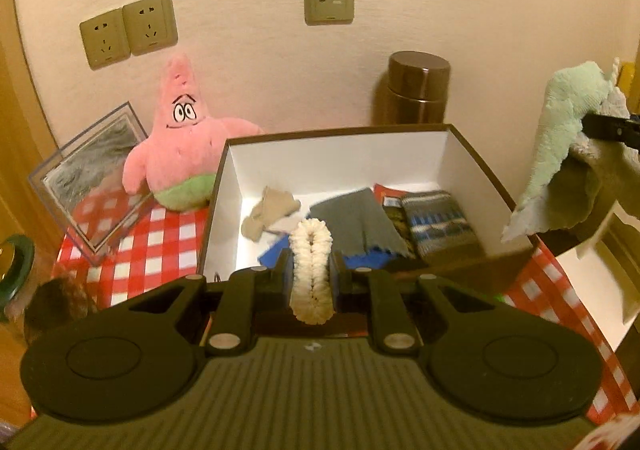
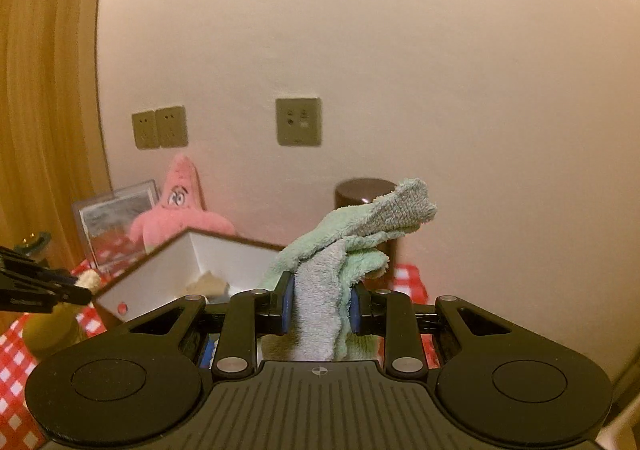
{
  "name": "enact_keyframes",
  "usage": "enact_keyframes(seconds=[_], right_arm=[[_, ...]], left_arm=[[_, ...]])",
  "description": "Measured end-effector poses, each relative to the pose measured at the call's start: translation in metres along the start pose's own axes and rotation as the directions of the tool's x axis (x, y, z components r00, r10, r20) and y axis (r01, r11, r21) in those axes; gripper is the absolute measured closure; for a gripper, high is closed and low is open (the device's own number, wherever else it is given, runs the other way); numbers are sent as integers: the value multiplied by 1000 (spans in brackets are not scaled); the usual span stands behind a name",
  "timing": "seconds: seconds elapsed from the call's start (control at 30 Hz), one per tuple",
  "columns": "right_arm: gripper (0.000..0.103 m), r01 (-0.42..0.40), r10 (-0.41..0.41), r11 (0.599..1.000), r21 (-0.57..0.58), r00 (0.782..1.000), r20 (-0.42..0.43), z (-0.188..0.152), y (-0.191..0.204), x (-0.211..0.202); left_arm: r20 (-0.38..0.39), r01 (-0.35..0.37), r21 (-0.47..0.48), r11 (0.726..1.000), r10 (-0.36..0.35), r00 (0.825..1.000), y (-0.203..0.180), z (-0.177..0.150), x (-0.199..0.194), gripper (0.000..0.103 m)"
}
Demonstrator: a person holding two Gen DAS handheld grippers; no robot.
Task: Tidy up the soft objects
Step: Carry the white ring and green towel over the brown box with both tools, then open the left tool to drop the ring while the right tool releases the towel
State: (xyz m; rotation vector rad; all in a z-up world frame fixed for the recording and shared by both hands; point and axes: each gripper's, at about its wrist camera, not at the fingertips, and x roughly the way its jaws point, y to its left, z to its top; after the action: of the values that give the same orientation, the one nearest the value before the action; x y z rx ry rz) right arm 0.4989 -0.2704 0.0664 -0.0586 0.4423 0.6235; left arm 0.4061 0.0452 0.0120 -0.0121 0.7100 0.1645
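Left wrist view looks down into the white-lined box, the landmark here, with the left gripper poised over its near rim, jaws closed onto a cream fuzzy loop that is pinched flat between the pads. The loop's long axis runs straight ahead along the fingers, its rounded free end pointing into the box, above the grey cloth on the box floor. Inside the box also lie a beige sock toward its left wall and a striped knit piece toward its right wall. Just outside the box's right wall, the right gripper is clamped on a mint and grey towel, which is bunched; in the right wrist view its free end rises up and away to the right, while a tail droops below the pads. A pink star plush sits beyond the box's left wall. To place the loop well, I would judge it best to carry it further past the rim and lower it over a bare patch of floor before opening, so it drops flat, not snagging the edge.
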Motion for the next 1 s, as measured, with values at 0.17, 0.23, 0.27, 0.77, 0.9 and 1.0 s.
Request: enact_keyframes(seconds=[0.17, 0.23, 0.27, 0.77, 0.9, 1.0], right_arm=[[76, -42, 42, 999, 4, 999, -6, 13, 4, 41], [76, -55, 56, 998, 5, 998, -19, 15, 6, 57], [76, -62, 62, 998, 4, 998, -28, 16, 6, 65], [39, -112, 116, 991, 73, 992, -47, 17, 15, 140], [39, -98, 105, 993, 72, 988, -110, 10, 15, 148], [39, -89, 101, 993, 81, 982, -157, 1, 13, 152]], left_arm=[[-13, -19, 11, 1000, 19, 1000, -2, 21, 28, 86], [-26, -19, 8, 1000, 19, 999, -1, 27, 39, 86], [-34, -18, 6, 1000, 18, 999, -1, 29, 45, 86], [-97, -20, 2, 1000, 20, 995, 0, 38, 93, 83], [-104, -16, -1, 1000, 16, 994, 2, 38, 100, 82], [-110, -17, -3, 1000, 17, 994, 2, 39, 104, 78]])
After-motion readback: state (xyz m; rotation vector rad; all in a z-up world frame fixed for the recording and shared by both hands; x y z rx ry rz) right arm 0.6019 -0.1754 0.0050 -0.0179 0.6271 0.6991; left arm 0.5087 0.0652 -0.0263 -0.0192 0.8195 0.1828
